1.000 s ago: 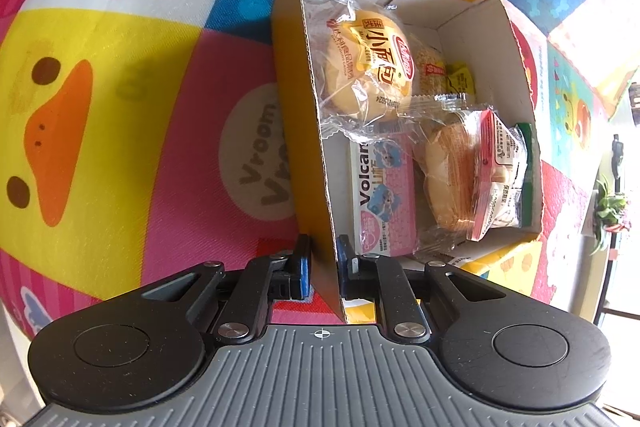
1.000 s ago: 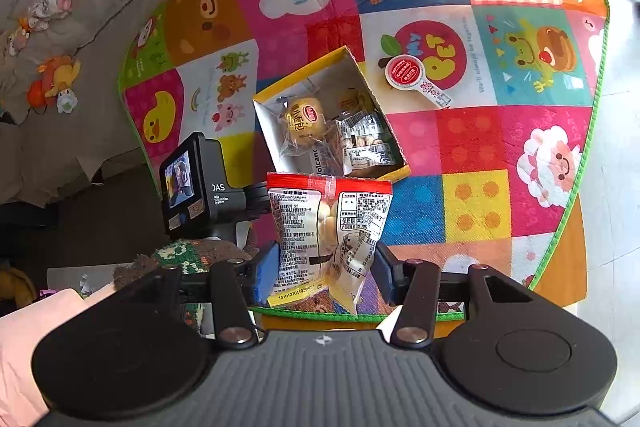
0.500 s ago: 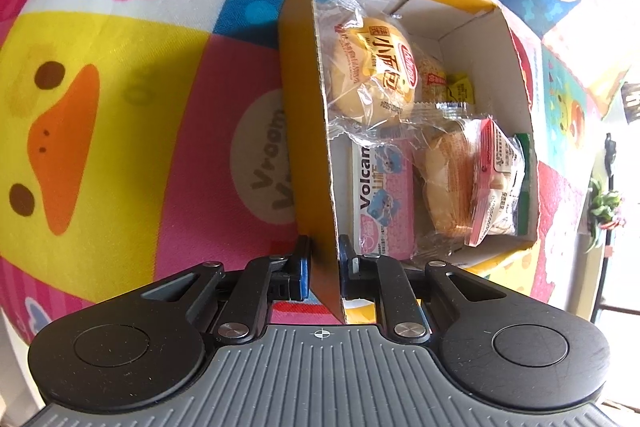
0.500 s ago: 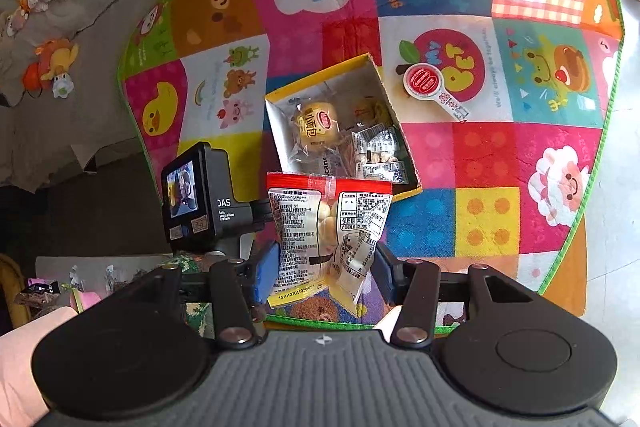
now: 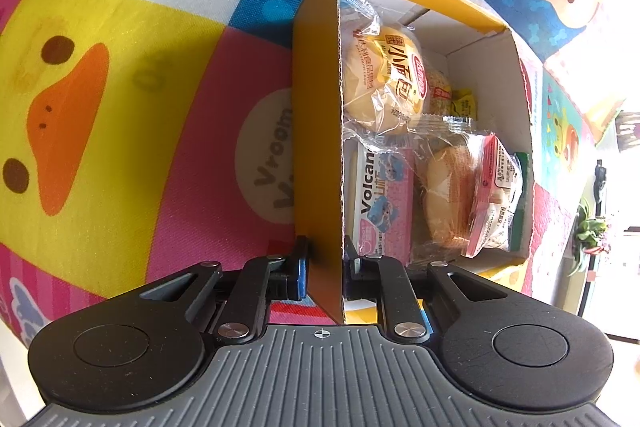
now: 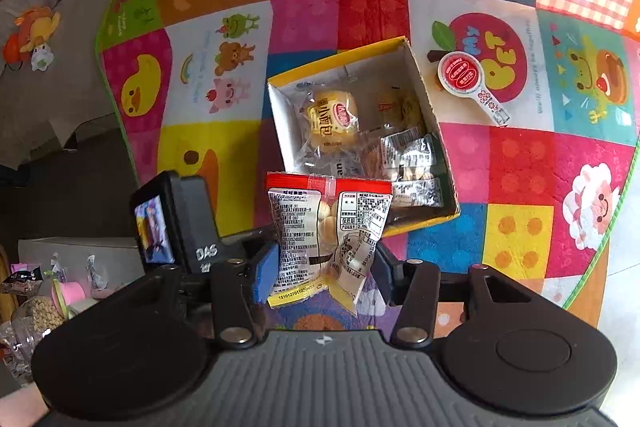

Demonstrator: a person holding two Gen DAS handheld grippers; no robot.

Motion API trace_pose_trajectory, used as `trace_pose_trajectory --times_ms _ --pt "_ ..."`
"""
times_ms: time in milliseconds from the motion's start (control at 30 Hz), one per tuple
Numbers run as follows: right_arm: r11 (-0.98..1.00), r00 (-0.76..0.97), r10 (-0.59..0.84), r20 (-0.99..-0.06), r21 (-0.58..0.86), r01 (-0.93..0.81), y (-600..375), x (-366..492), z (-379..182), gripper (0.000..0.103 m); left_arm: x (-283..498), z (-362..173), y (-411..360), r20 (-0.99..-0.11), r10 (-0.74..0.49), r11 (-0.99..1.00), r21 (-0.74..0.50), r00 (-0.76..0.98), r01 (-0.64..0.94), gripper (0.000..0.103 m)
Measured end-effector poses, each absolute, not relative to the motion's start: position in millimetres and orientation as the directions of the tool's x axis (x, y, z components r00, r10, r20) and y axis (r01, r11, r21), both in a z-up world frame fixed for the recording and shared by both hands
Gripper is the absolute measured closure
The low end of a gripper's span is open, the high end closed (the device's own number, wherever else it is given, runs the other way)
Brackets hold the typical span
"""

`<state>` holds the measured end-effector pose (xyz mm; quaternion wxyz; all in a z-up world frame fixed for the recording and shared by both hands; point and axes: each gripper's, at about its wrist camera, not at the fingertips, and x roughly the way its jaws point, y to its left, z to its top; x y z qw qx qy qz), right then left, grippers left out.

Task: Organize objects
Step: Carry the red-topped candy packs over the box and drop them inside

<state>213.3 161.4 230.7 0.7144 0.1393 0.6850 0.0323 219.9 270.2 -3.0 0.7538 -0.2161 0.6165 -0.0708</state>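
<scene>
Left gripper (image 5: pixel 324 267) clamped on near wall of one yellow box (image 5: pixel 316 131) on the mat (image 5: pixel 120 107), right gripper (image 6: pixel 324 273) pinching one snack packet (image 6: pixel 324 231) above box's near edge, one red-capped cup (image 6: pixel 460 73) far right.

The left tool (image 5: pixel 324 263) pinched the yellow box's (image 5: pixel 316 131) near wall at bottom centre. Inside lay a wrapped bun (image 5: pixel 384 79), a pink Volcan pack (image 5: pixel 384 203) and a red-edged snack bag (image 5: pixel 492 195), over the cartoon mat (image 5: pixel 120 87).
</scene>
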Motion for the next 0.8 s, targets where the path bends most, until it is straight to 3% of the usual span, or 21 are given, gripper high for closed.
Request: trace_pose_trajectory --times_ms 533,633,800 --pt "0.925 0.068 0.292 -0.954 0.3 0.234 145.7 248.2 197.8 0.048 217.2 -4.6 274.7 -0.893 -0.382 0.884 -0.428 0.238 -0.187 0.085" --pt "0.924 0.087 0.264 -0.961 0.278 0.264 113.5 251.0 195.8 0.041 216.9 -5.8 274.1 -0.894 -0.381 0.879 -0.429 0.235 -0.206 0.085" --pt "0.924 0.084 0.144 -0.986 0.164 0.347 25.4 255.1 177.0 0.041 215.9 -4.9 271.5 -0.9 -0.367 0.878 -0.419 0.235 -0.233 0.085"
